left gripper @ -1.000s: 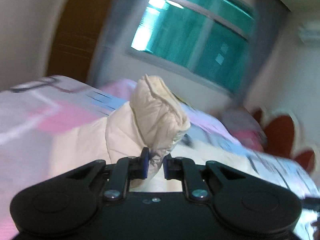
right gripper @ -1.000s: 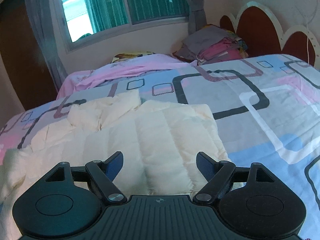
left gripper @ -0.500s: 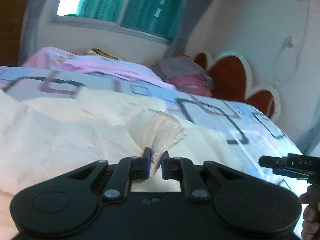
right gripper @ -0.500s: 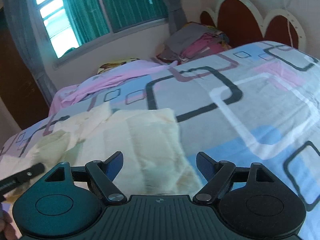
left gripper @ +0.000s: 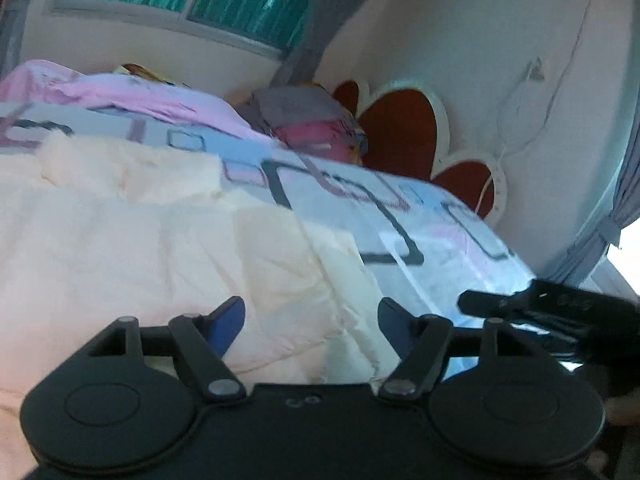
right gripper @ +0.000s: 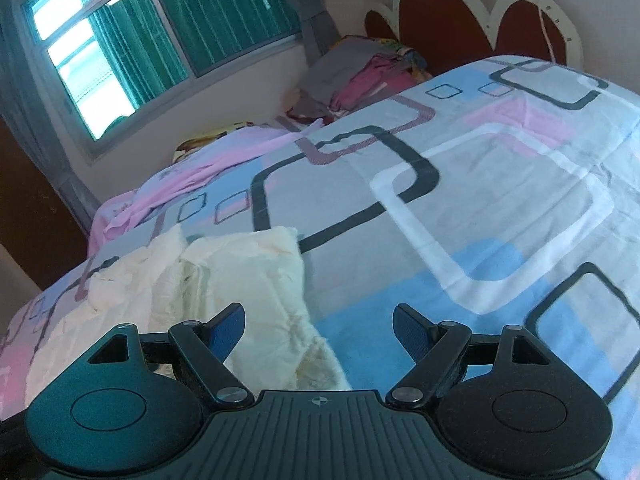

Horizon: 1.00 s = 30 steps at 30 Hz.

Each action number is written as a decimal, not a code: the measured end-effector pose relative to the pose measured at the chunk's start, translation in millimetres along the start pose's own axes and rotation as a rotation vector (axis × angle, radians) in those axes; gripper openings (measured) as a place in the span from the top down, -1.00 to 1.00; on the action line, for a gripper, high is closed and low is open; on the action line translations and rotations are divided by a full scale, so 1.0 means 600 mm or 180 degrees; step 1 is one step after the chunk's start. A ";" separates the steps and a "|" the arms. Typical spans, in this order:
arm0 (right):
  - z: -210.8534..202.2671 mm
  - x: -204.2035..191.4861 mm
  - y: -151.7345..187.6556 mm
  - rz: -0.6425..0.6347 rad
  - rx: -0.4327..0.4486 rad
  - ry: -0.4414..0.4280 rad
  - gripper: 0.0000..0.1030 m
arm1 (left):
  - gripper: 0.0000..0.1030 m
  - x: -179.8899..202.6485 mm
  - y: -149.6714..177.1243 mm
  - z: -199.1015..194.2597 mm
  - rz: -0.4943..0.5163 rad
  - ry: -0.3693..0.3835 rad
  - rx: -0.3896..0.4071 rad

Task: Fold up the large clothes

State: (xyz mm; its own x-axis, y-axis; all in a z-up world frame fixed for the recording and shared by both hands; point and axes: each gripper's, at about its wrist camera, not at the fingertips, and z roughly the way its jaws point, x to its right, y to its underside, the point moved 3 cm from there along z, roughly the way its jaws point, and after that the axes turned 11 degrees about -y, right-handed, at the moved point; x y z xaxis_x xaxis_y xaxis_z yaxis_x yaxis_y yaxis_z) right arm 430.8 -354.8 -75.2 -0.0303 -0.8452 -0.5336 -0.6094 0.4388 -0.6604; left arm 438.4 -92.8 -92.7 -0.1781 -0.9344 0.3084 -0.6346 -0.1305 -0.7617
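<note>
Fingers of the left gripper (left gripper: 311,322) are opening above the cream padded jacket (left gripper: 160,248), gripping nothing. The right gripper (right gripper: 319,330) hangs wide open and empty over the jacket's edge. The jacket lies on the bed (right gripper: 460,184), with piled clothes (right gripper: 360,76) beyond it by the headboard (right gripper: 440,20).

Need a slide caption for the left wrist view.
Left gripper opening above the cream padded jacket on the patterned bedspread.

Matt, seemingly quilted cream cloth jacket (left gripper: 160,248)
</note>
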 end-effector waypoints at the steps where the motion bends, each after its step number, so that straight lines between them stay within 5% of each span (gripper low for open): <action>1: 0.006 -0.005 0.001 0.0019 -0.0025 -0.0057 -0.56 | -0.32 -0.012 -0.005 -0.014 -0.0037 -0.0022 0.0051; 4: 0.038 -0.032 0.009 0.0010 -0.0144 -0.0281 -0.56 | -0.25 -0.081 -0.019 -0.074 -0.0122 -0.0297 0.0282; 6: 0.066 -0.054 0.017 -0.0068 -0.0242 -0.0409 -0.56 | -0.20 -0.148 -0.022 -0.107 -0.0206 -0.0681 0.0380; 10: 0.125 -0.083 0.032 -0.0128 -0.0477 -0.0572 -0.55 | -0.17 -0.279 -0.021 -0.146 -0.0489 -0.1292 0.0346; 11: 0.137 -0.090 0.033 -0.0158 -0.0518 -0.0574 -0.45 | -0.15 -0.302 -0.019 -0.150 -0.0517 -0.1358 0.0330; 12: 0.149 -0.093 0.036 -0.0174 -0.0570 -0.0559 0.14 | -0.14 -0.323 -0.017 -0.148 -0.0538 -0.1416 0.0274; 14: 0.163 -0.098 0.040 -0.0157 -0.0666 -0.0545 0.70 | -0.08 -0.345 -0.013 -0.144 -0.0570 -0.1398 0.0199; 15: 0.161 -0.100 0.042 -0.0188 -0.0650 -0.0541 0.79 | -0.08 -0.352 -0.010 -0.139 -0.0577 -0.1402 0.0177; 22: 0.103 -0.122 0.064 -0.0552 -0.0551 -0.0399 0.89 | -0.06 -0.358 0.000 -0.125 -0.0447 -0.1333 0.0123; 30: 0.138 -0.107 0.065 -0.0539 -0.0681 -0.0103 0.87 | -0.05 -0.377 0.002 -0.134 -0.0338 -0.1376 0.0040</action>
State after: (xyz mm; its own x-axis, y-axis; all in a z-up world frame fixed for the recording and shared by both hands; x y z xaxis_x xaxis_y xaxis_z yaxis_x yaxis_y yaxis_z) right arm 474.4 -258.1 -110.3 0.1095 -0.8893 -0.4439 -0.7572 0.2147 -0.6169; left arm 417.6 144.9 -117.6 0.2203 -0.9679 0.1208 -0.6226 -0.2349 -0.7464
